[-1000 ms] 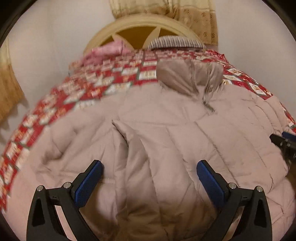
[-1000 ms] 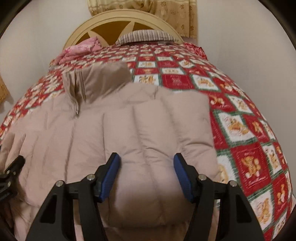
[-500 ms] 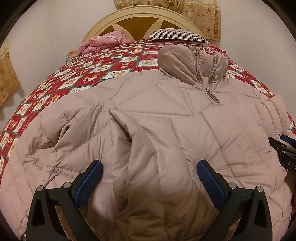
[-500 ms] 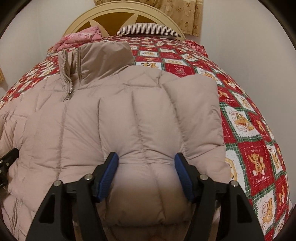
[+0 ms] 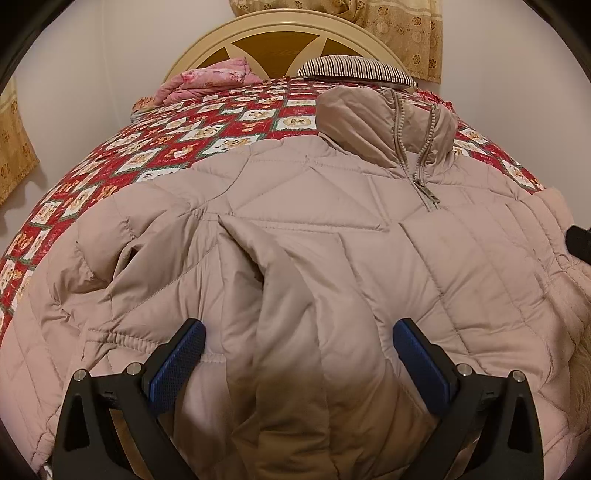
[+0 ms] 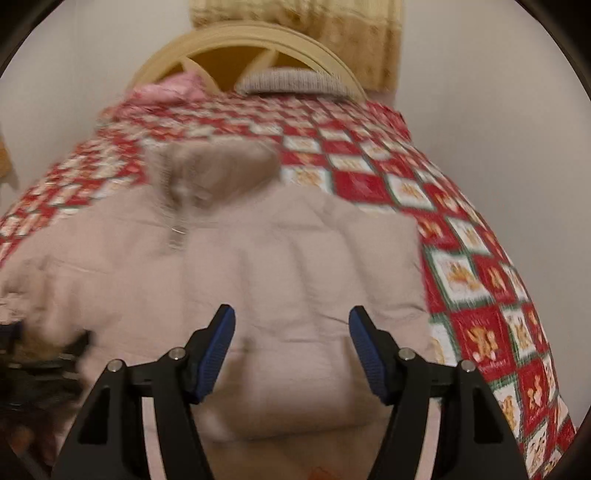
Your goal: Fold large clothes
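A beige quilted puffer jacket [image 5: 332,206] lies front up on the bed, collar and zipper pull [image 5: 430,195] toward the headboard. Its left sleeve [image 5: 295,332] is folded in over the body and runs between the fingers of my left gripper [image 5: 298,354], which is open just above it. The jacket also shows, blurred, in the right wrist view [image 6: 280,258]. My right gripper [image 6: 291,339] is open over the jacket's folded right side, holding nothing. A dark piece of the right gripper [image 5: 580,240] shows at the left wrist view's right edge.
The bed carries a red and white patchwork quilt [image 5: 122,158] [image 6: 480,280]. A pink folded blanket [image 5: 210,79] and a striped pillow [image 5: 354,70] lie by the cream headboard [image 5: 280,33]. Patterned curtains [image 5: 402,26] hang behind. The bed's right edge is near the wall.
The left gripper has moved in closer and lower over the folded sleeve. The right gripper is pulling back and up, so its view is blurred and the jacket looks farther away.
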`<state>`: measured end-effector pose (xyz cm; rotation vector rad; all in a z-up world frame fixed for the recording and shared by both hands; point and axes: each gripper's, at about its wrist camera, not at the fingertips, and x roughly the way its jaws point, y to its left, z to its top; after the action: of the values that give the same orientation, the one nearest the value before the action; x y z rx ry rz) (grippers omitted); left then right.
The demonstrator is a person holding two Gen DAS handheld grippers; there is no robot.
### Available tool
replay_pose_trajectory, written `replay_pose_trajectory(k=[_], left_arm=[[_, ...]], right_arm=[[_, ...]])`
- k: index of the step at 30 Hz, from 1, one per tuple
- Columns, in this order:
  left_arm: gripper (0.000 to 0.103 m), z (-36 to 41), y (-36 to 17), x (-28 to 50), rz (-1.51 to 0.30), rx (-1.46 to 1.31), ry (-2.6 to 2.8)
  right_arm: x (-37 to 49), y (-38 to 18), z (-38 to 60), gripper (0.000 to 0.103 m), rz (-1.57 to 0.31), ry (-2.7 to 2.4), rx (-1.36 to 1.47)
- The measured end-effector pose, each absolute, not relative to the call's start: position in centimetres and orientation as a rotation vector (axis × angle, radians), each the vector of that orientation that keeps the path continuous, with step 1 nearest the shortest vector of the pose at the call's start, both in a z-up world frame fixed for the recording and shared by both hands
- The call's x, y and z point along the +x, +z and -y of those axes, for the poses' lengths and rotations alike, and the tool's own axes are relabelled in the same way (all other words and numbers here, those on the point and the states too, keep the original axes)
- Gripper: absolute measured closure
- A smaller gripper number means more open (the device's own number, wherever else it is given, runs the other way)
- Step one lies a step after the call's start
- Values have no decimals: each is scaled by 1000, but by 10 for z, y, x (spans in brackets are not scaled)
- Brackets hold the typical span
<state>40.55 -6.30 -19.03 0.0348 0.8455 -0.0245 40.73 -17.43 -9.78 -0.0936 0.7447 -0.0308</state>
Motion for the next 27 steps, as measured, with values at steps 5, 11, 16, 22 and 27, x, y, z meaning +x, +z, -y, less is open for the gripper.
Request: replay_pose_trajectory(k=[5, 11, 16, 22, 27], left_arm=[[1, 63, -190, 406, -846, 32, -26], [1, 62, -192, 407, -859, 32, -29], [1, 61, -191, 407, -862, 31, -31], [1, 60, -191, 408, -865, 33, -32], [1, 51, -182, 402, -856, -12, -53]], right_arm=[[415, -121, 140, 36, -783, 60, -103], [422, -160, 136, 34, -817, 44, -92], [421, -165, 132, 33, -827, 34, -96], [422, -166, 132, 31, -827, 30, -95], [422, -168, 132, 29, -824, 21, -105]])
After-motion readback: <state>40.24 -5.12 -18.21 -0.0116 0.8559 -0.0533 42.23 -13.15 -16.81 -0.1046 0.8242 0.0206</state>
